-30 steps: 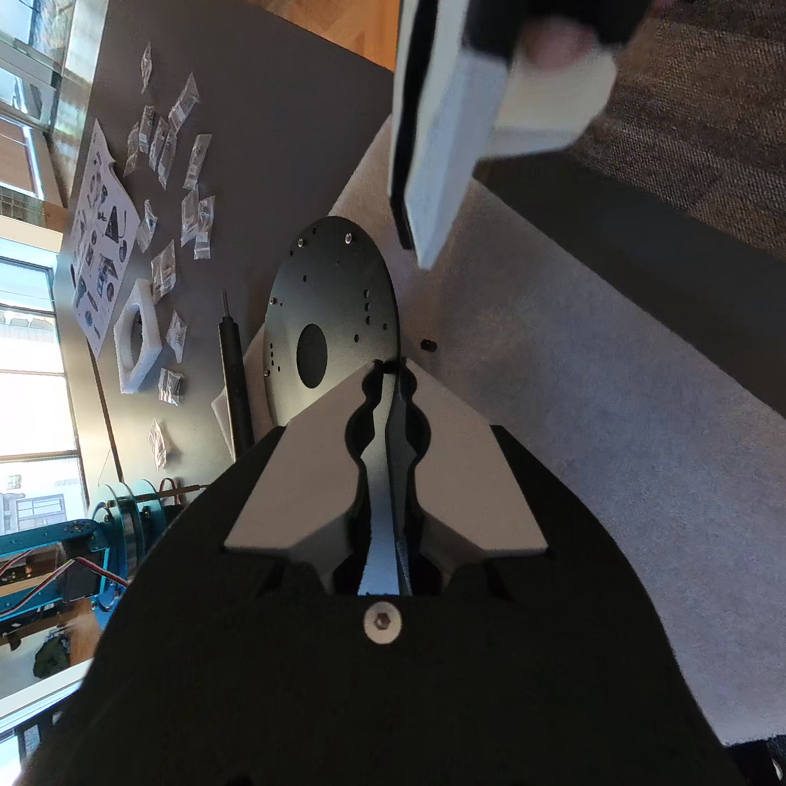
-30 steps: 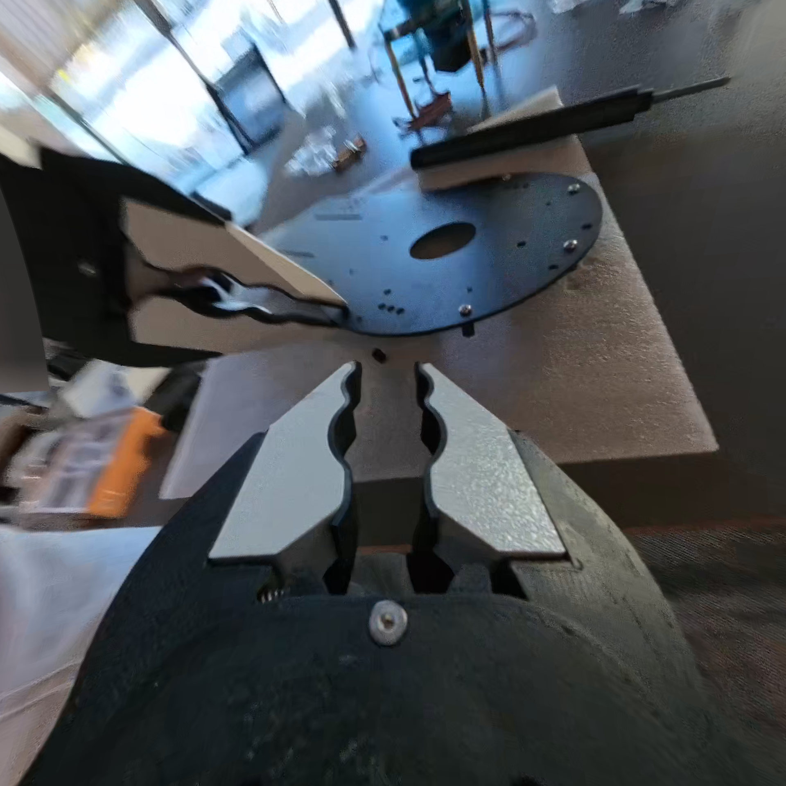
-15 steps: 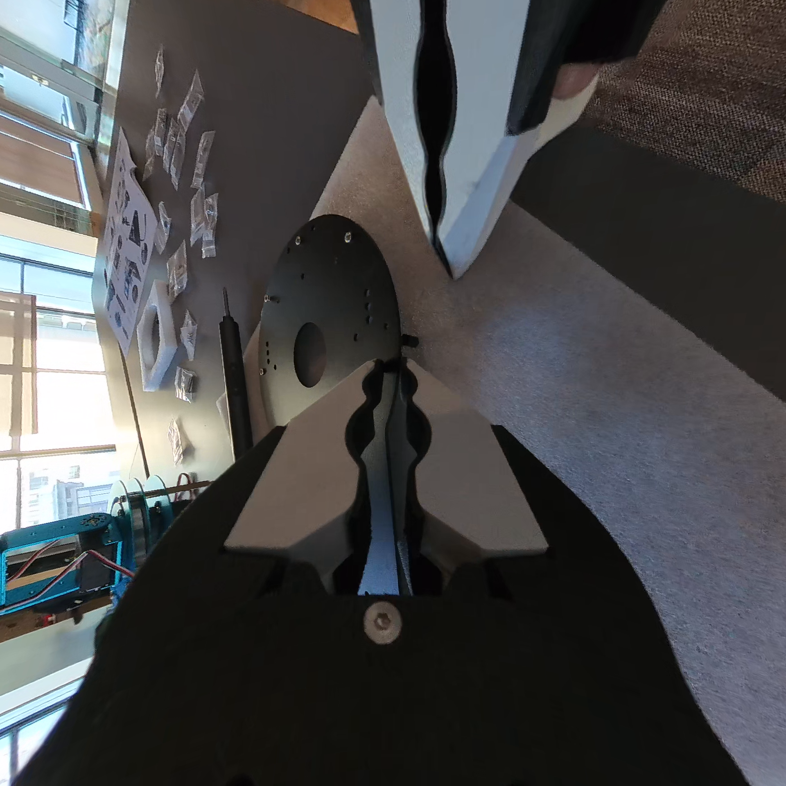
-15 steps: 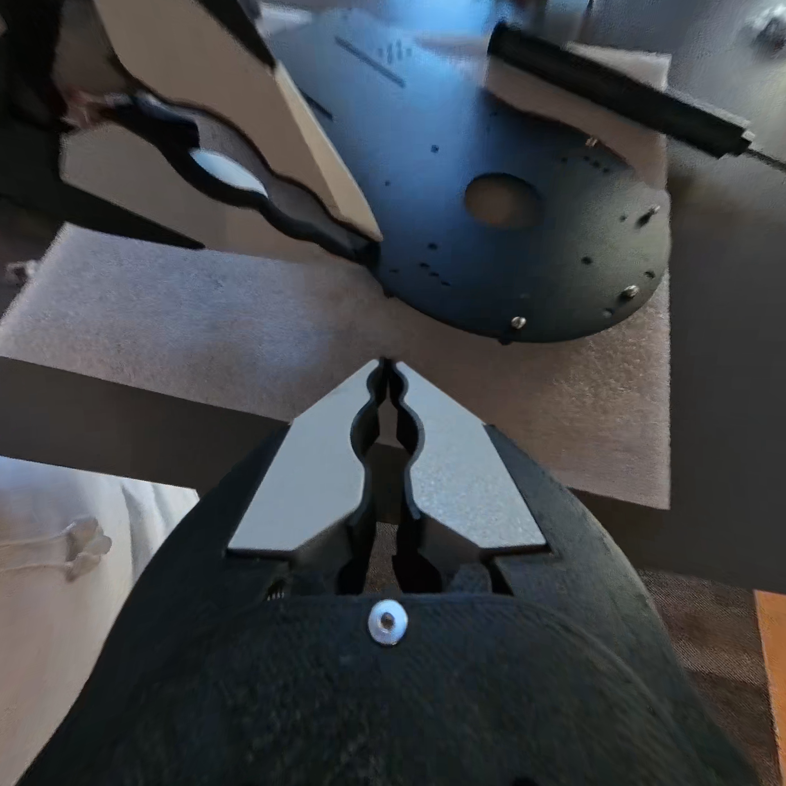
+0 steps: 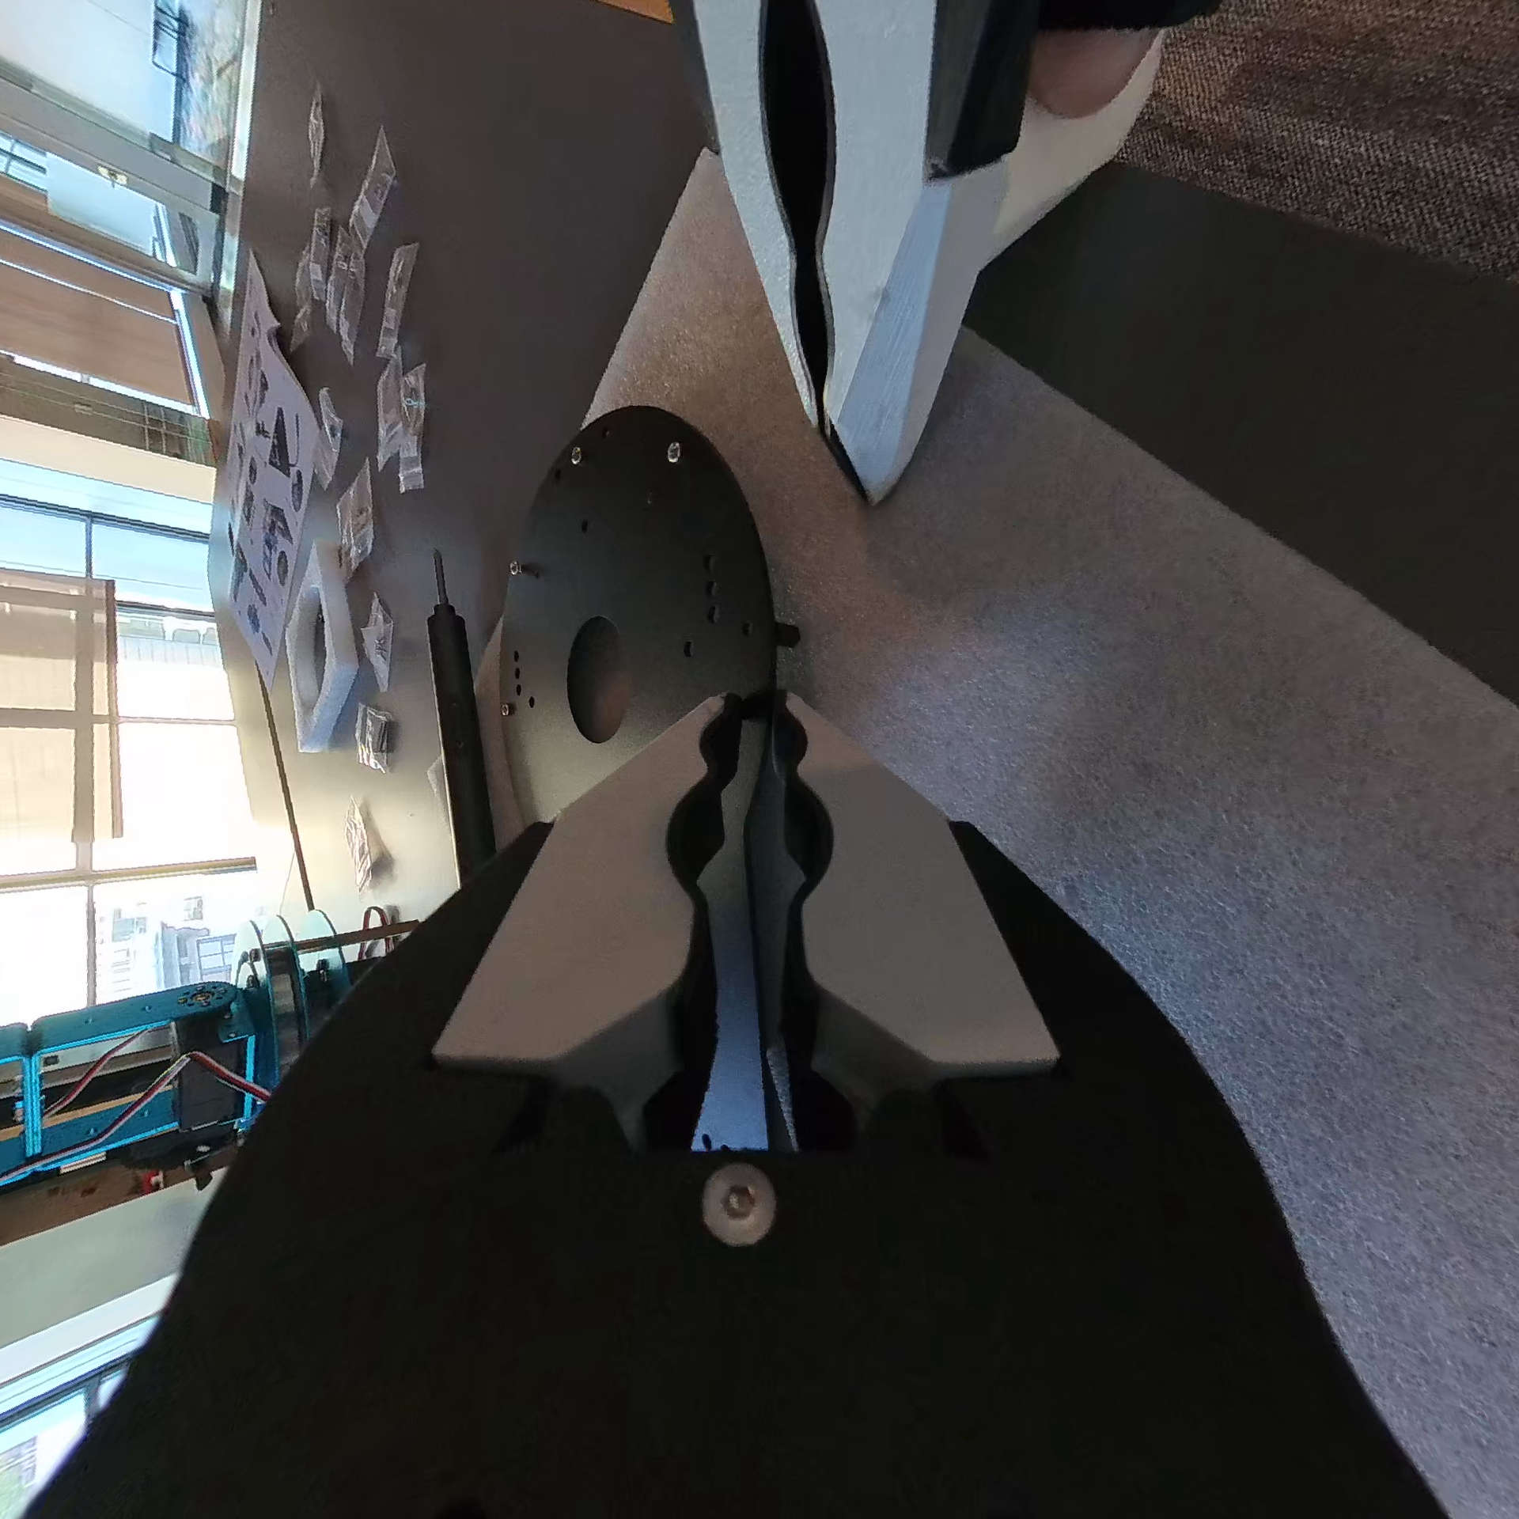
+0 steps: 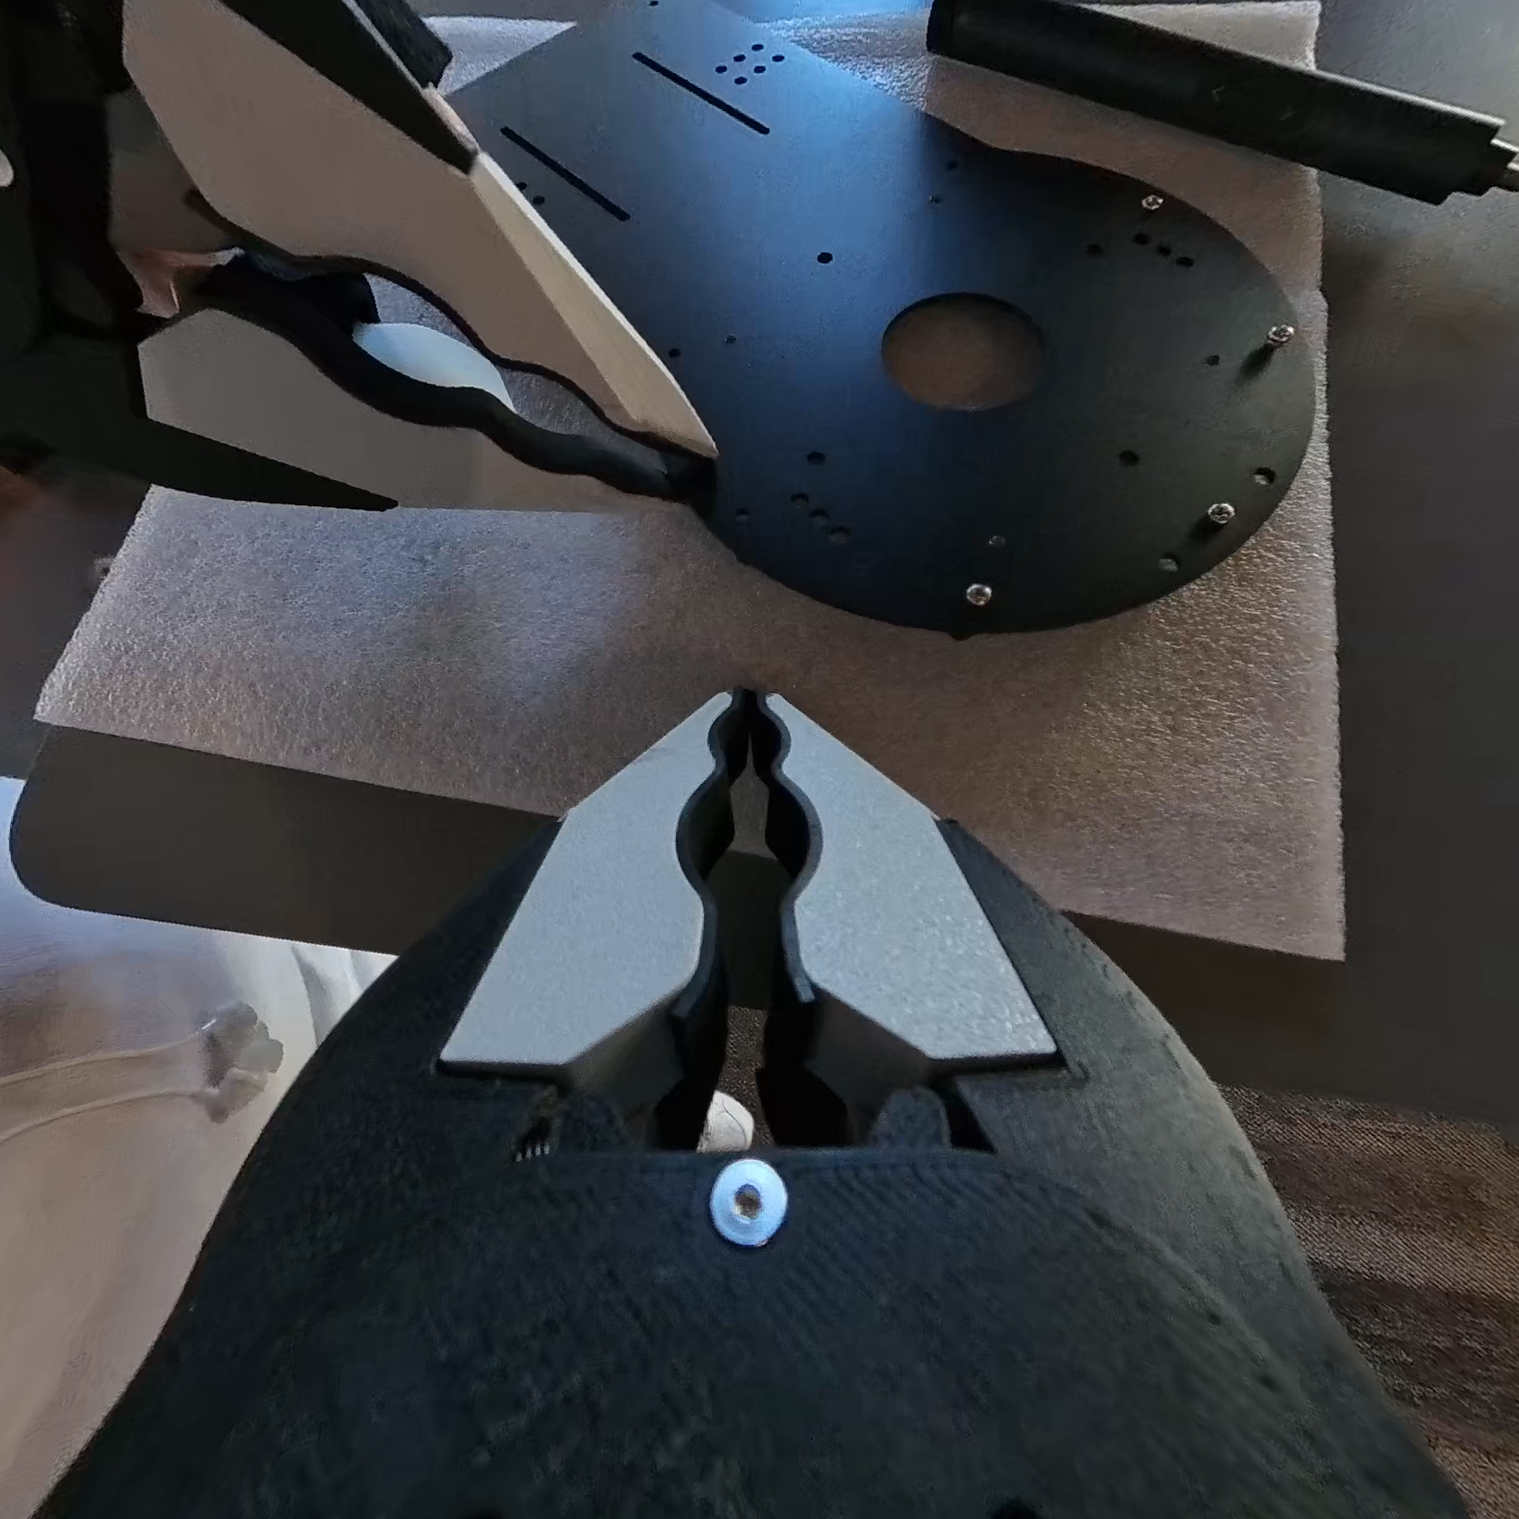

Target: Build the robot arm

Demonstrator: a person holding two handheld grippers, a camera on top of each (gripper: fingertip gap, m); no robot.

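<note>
Window glare (image 5: pixel 49 822) (edges warped), sharp.

Plate (image 6: pixel 945 345) on foam sheet (image 6: pixel 411 625); screwdriver (image 6: pixel 1216 107) behind.

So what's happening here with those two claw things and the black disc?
A person holds a two-finger gripper in each hand. The left gripper is shut on the edge of a black metal plate drilled with holes, which lies on a grey foam sheet on a dark table. The right gripper is shut with its tips close over the foam, beside the plate; whether it holds anything cannot be made out. A black screwdriver lies beyond the plate.
</note>
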